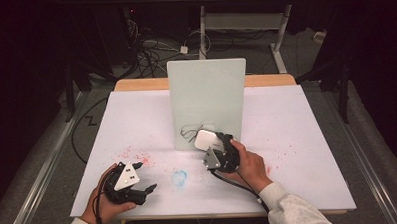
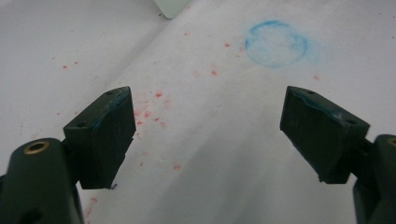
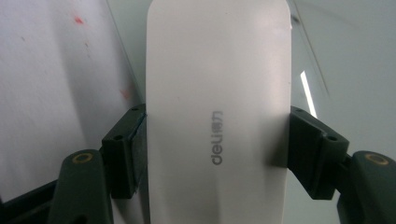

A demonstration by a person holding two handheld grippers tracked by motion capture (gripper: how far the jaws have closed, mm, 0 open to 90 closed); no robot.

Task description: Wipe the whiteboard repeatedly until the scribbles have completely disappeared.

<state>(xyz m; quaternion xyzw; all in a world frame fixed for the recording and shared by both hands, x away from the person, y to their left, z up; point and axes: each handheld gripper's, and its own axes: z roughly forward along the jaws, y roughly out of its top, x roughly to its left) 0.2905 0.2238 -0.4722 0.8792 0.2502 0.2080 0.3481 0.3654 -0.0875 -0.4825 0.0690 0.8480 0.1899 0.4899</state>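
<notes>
The right gripper point(image 1: 214, 147) clamped a white eraser point(image 3: 217, 112) between its jaws, pressing on both long sides, at the foot of an upright pale board point(image 1: 207, 101) that carried a dark scribble point(image 1: 192, 130). The left gripper point(image 2: 205, 135) rested low near the front edge of the white table point(image 1: 297, 138), jaws spread wide with nothing between them, near a blue ring mark point(image 2: 276, 43) and red specks point(image 2: 149, 114).

The way toward 12 o'clock at mid-tabletop point(image 1: 297, 138) is blocked by an upright white board point(image 1: 207, 99). Open room is left at 9 and 3 o'clock of it, and along the near edge at 6 o'clock.
</notes>
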